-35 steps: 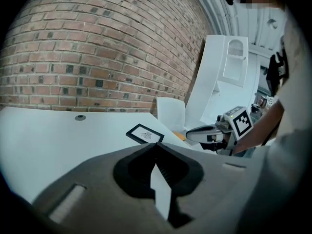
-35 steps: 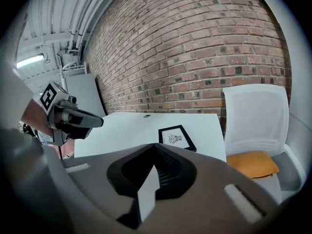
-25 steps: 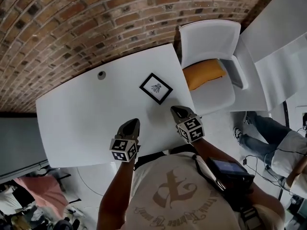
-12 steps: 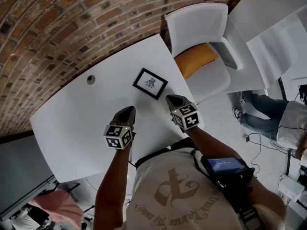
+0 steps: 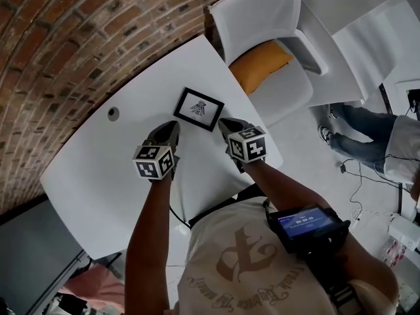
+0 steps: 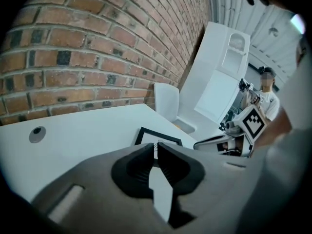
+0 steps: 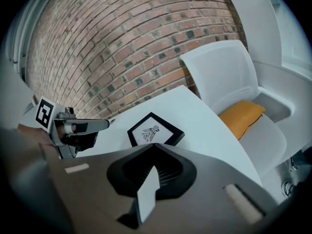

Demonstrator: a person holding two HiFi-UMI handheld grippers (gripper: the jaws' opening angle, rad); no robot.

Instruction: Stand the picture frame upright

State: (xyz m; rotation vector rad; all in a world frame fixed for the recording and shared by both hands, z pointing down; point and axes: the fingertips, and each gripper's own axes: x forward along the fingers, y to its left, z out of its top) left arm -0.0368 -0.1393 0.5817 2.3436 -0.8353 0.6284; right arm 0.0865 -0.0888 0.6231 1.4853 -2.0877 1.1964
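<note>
The black picture frame point(image 5: 198, 108) with an insect drawing lies flat on the white table point(image 5: 111, 176), toward its far right corner. It also shows in the left gripper view point(image 6: 142, 131) and the right gripper view point(image 7: 154, 130). My left gripper point(image 5: 172, 127) hovers just short of the frame's near left side. Its jaws have just been opening and stand a slim crack apart point(image 6: 156, 149), with nothing between them. My right gripper point(image 5: 225, 124) hangs by the frame's near right corner, shut and empty point(image 7: 154, 146).
A white chair point(image 5: 259, 18) with an orange cushion point(image 5: 264, 63) stands past the table's right end. A round cable hole point(image 5: 113, 113) sits at the far left of the table. A brick wall point(image 5: 72, 38) backs the table. A person's legs point(image 5: 357, 126) are on the right.
Both grippers have moved forward across the table toward the frame, the left one further. The left jaws have parted slightly. The frame has stayed flat.
</note>
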